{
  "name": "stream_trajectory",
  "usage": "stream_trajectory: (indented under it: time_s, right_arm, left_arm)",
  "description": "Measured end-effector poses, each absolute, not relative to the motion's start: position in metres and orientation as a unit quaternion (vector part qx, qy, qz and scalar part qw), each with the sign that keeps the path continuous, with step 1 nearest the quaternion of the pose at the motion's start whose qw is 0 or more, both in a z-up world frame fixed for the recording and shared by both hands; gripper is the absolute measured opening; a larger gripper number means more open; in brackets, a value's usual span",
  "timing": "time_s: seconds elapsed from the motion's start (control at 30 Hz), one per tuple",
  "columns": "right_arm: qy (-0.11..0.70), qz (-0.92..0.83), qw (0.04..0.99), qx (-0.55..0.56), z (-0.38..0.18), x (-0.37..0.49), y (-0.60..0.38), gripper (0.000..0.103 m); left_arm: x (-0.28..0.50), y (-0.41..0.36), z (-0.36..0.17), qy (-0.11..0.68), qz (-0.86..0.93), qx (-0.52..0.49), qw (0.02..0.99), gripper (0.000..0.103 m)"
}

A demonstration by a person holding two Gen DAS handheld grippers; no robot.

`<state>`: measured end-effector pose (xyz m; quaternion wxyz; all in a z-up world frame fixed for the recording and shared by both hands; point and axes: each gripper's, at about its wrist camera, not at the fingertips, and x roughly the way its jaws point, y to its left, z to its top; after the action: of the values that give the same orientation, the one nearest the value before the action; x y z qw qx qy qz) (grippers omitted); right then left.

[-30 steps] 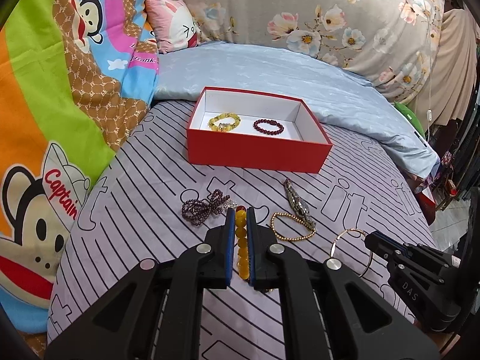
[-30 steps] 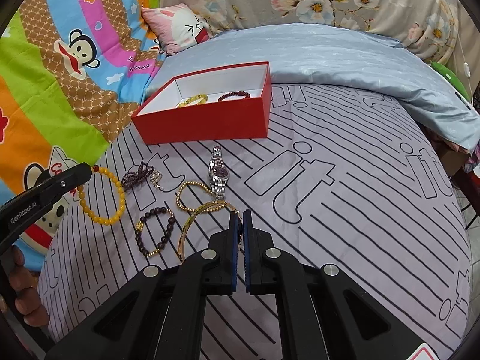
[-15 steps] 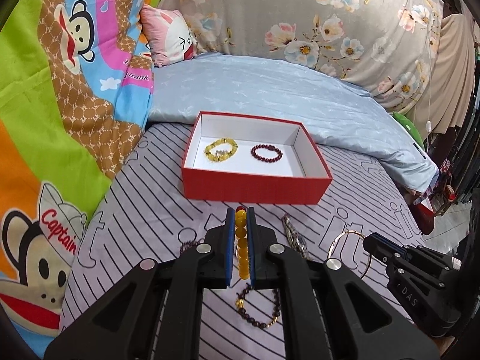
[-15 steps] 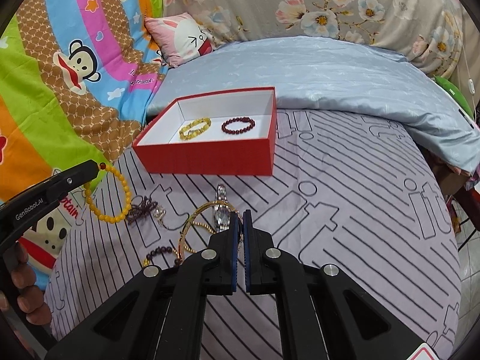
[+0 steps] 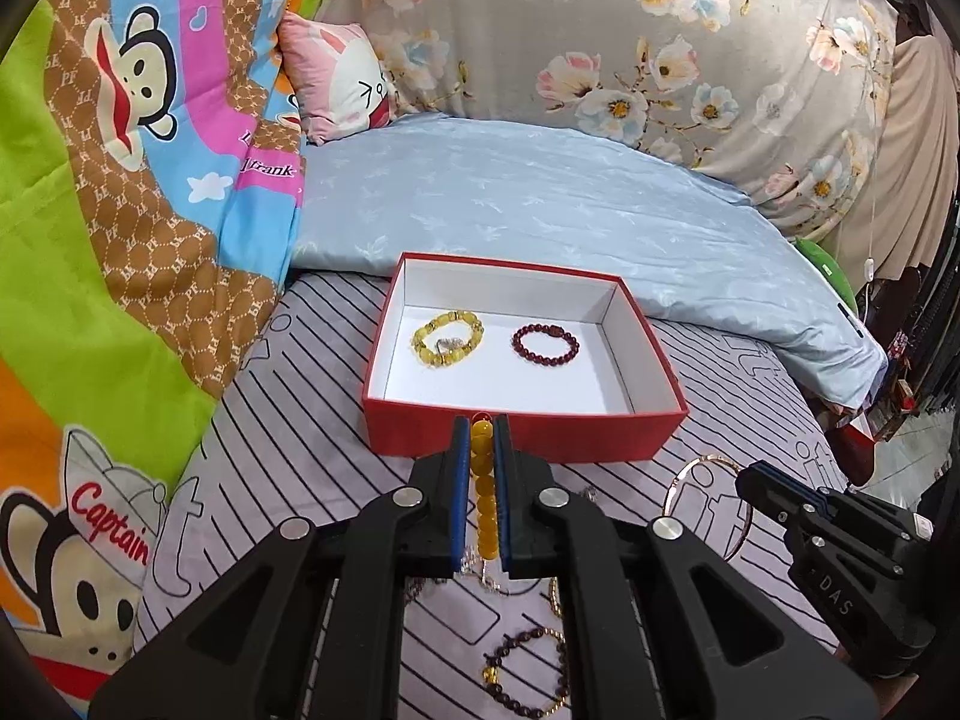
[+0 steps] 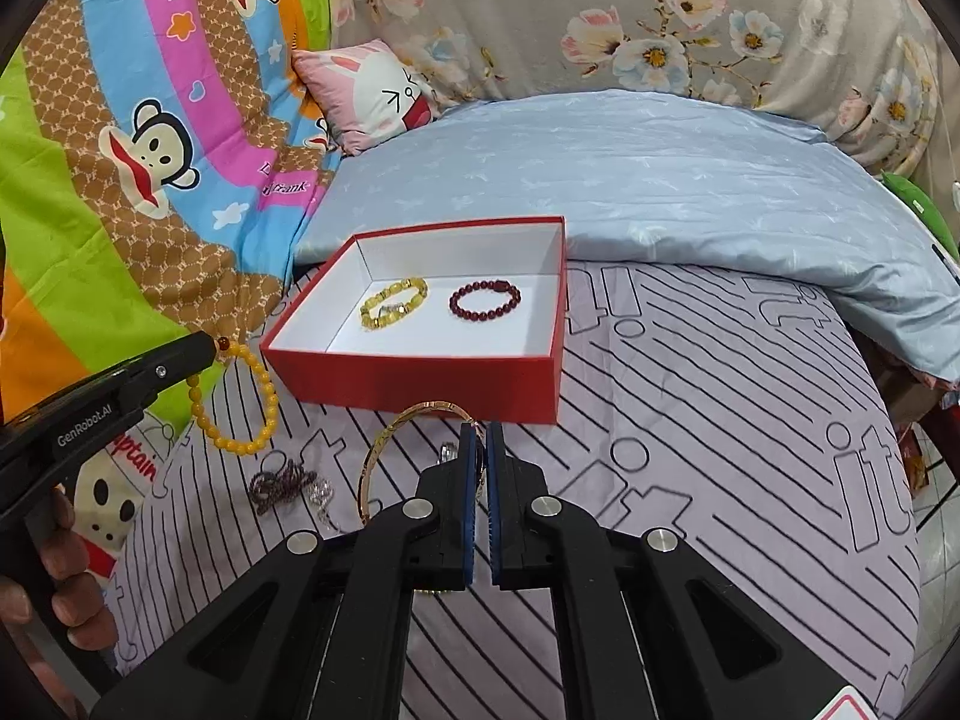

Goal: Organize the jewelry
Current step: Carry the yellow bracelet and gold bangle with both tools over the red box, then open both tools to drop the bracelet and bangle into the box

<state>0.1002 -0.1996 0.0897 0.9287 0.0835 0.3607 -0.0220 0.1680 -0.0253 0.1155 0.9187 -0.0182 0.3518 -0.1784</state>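
"GenRobot.AI" left gripper [image 5: 481,420] clamping amber bead bracelet [image 6: 237,399], "DAS" right gripper [image 6: 480,429] pinching gold bangle [image 6: 384,456]

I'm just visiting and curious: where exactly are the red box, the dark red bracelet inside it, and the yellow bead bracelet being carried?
red box [image 5: 540,435]: left wrist view, front wall.
dark red bracelet [image 6: 485,301]: right wrist view, bead ring's lower edge.
yellow bead bracelet [image 6: 231,441]: right wrist view, bottom beads of the hanging loop.
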Motion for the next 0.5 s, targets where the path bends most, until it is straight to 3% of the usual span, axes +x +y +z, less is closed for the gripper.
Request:
stream_trajectory:
  time_s: [0.5]
  right_arm:
    - [0.347, -0.020, 0.936, 0.061, 0.116, 0.201, -0.209, 0.003]
  left_arm:
    - [0.258, -0.052, 0.125, 0.349, -0.179, -0.011, 0.920, 0.007]
